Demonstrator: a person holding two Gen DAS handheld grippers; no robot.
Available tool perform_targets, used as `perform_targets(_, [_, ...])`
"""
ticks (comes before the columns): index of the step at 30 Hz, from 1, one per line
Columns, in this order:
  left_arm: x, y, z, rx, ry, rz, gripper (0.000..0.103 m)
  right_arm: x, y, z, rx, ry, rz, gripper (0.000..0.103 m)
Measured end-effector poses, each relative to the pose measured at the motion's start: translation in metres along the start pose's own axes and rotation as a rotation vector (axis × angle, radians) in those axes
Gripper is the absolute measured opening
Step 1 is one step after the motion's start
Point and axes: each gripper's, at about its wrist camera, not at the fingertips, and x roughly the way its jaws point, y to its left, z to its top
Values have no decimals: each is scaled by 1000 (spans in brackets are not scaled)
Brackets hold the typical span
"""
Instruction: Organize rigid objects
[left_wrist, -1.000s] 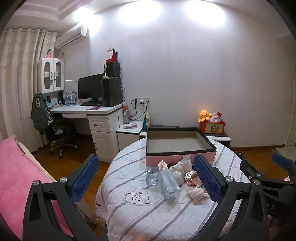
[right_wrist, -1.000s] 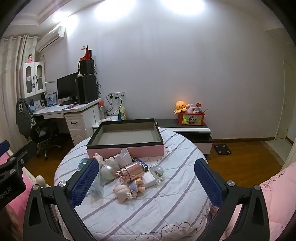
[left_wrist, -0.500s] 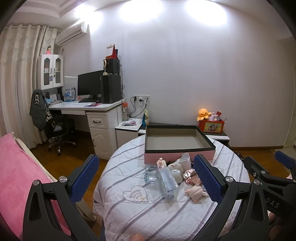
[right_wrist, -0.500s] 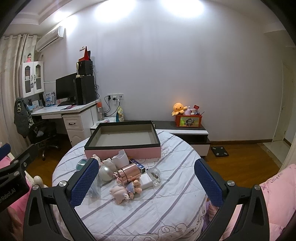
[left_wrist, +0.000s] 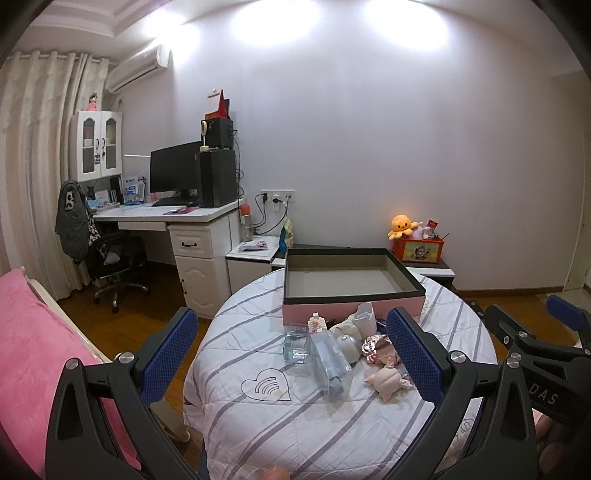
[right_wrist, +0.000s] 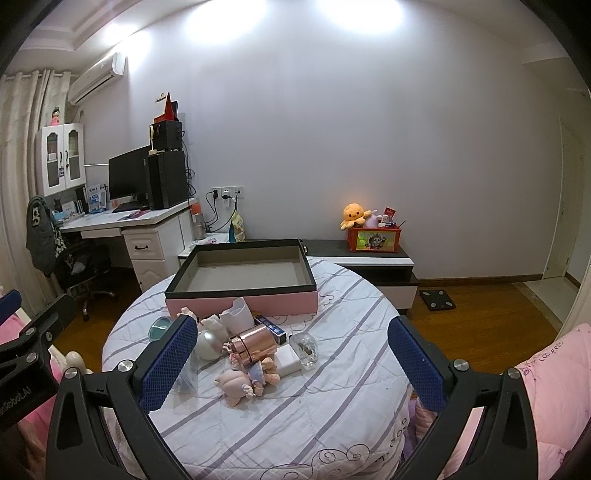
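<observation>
A pink box (left_wrist: 352, 308) (right_wrist: 243, 301) with a dark rim and an empty inside stands at the far side of a round table (left_wrist: 258, 424) (right_wrist: 332, 406) under a striped white cloth. In front of it lies a pile of small items: a clear plastic box (left_wrist: 328, 363), a clear cup (left_wrist: 296, 343), a rose-gold can (right_wrist: 255, 343), a white cup (right_wrist: 238, 315), a glass skull (right_wrist: 304, 349), a pink doll (left_wrist: 386, 380) (right_wrist: 242, 380). My left gripper (left_wrist: 291, 360) and right gripper (right_wrist: 291, 363) both hang open above the near side of the table, holding nothing.
A white desk (left_wrist: 177, 218) with a monitor and an office chair (left_wrist: 114, 258) stands at the left wall. A low cabinet (right_wrist: 369, 258) carries an orange toy box and a plush. Pink bedding (left_wrist: 33, 350) (right_wrist: 554, 387) flanks the table. A scale (right_wrist: 437, 299) lies on the wood floor.
Both grippers have pulled back and up a little from the table, so the pile and box look smaller and lower. Nothing on the table has moved.
</observation>
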Motion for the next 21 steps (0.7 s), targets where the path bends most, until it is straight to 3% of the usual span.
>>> perform_targets(21, [3, -1, -2, -7, 0, -1, 103, 0, 0, 0, 3, -2, -2, 103])
